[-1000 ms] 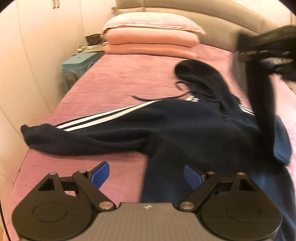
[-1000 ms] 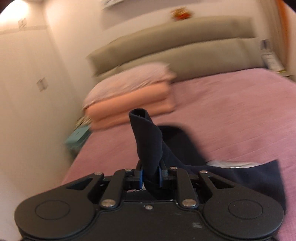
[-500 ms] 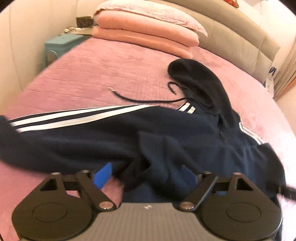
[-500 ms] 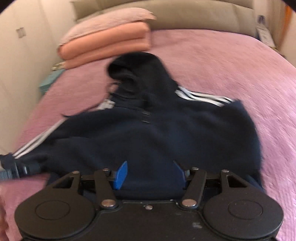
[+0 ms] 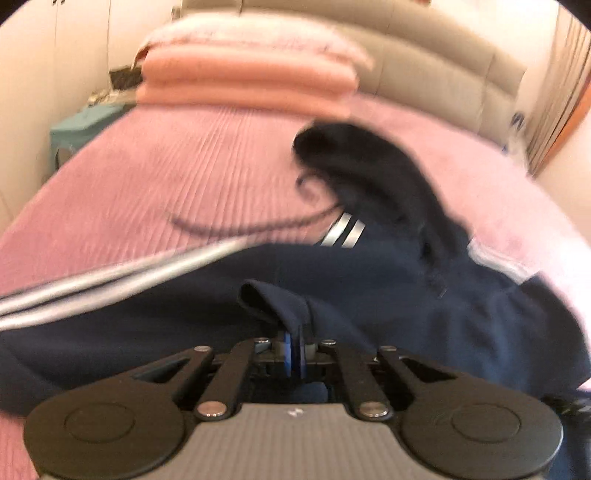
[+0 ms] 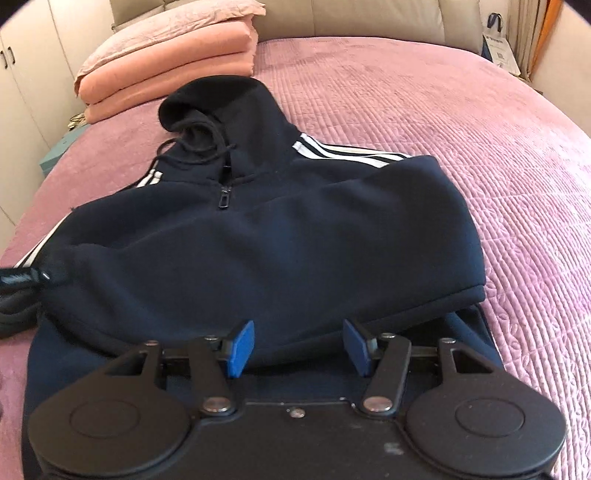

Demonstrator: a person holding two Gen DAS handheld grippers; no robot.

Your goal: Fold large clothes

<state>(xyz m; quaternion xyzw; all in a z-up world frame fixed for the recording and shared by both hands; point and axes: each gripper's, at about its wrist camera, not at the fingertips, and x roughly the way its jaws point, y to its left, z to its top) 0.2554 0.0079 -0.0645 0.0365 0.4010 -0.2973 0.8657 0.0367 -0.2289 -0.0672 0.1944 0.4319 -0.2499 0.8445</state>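
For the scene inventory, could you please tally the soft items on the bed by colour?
Navy: 1, the hoodie
Peach: 2, the folded blankets
Pale pink: 1, the pillow on top of them
Total: 4

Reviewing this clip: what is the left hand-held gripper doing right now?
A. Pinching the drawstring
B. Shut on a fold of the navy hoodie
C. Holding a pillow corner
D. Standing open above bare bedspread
B. In the left wrist view the blue pads of the left hand-held gripper stand together with a raised fold of the navy hoodie pinched between them, having just closed on it.
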